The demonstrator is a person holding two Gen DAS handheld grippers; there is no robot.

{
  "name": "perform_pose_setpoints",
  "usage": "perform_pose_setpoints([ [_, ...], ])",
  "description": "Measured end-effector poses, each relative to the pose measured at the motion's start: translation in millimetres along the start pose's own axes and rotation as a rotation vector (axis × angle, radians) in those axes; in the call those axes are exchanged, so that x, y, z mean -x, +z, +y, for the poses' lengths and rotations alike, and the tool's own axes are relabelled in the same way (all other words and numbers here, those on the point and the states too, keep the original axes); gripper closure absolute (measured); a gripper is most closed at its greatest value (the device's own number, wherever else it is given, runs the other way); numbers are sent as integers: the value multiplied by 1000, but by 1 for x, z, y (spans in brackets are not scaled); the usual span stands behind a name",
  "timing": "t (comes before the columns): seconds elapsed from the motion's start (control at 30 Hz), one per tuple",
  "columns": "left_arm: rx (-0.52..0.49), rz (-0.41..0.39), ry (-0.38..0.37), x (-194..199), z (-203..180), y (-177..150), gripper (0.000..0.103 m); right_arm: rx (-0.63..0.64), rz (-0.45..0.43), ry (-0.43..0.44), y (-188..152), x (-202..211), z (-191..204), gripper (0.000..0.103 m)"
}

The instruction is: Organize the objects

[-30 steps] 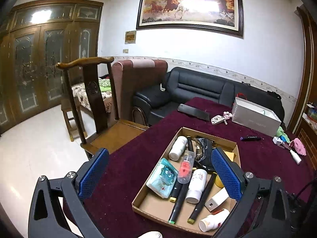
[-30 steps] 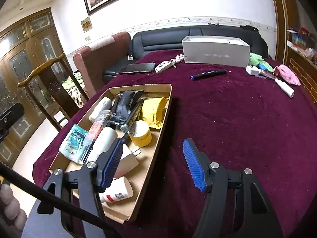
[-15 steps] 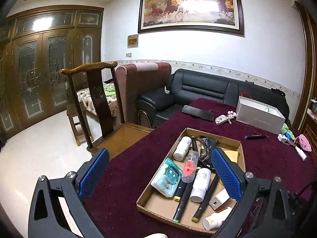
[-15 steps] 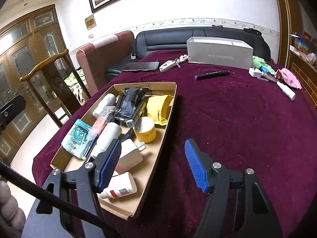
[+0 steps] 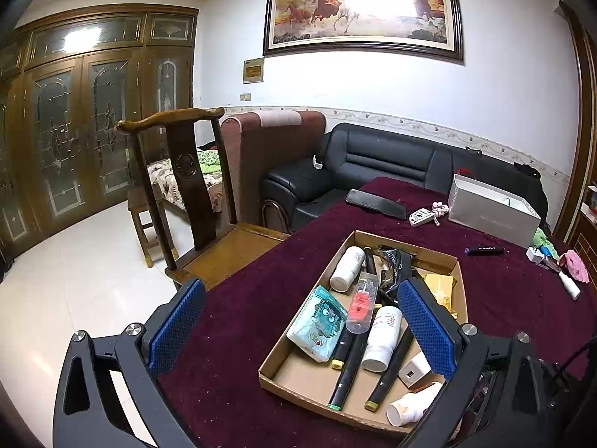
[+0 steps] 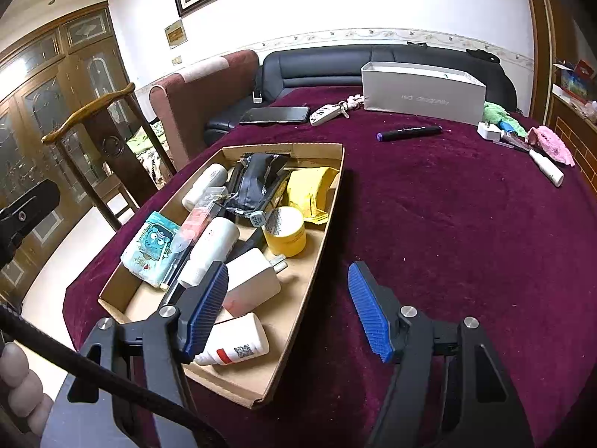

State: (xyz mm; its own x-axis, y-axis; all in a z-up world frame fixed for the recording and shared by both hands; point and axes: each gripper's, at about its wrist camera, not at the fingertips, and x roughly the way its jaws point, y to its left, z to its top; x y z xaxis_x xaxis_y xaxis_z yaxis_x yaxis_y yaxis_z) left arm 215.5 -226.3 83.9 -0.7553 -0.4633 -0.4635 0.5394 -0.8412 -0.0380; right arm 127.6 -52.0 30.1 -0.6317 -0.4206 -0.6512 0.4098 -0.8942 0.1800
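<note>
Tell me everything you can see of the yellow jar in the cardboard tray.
The yellow jar is short and round, plastic by its look, and lies tipped so its pale labelled end with a barcode faces the camera. It sits by the right wall of the cardboard tray, against the yellow pouch, with the white charger just in front.

Bg only, ref = black leather sofa (image 5: 391, 164); white wall (image 5: 503, 86) behind it w/ patterned border strip; framed horse painting (image 5: 362, 7) above sofa, glare on glass; maroon armchair (image 5: 268, 156) just left of sofa; wooden chair (image 5: 186, 186) further left, nearer cam; brown glazed cabinet doors (image 5: 86, 130) far left; glossy white tile floor (image 5: 67, 280).
</note>
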Motion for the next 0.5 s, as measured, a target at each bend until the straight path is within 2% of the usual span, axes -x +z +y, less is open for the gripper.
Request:
perform_pose_setpoints([
  [0.5,-11,9,4,-2,-1,-3,2,-9,9,5,-2,-2,-1,36],
])
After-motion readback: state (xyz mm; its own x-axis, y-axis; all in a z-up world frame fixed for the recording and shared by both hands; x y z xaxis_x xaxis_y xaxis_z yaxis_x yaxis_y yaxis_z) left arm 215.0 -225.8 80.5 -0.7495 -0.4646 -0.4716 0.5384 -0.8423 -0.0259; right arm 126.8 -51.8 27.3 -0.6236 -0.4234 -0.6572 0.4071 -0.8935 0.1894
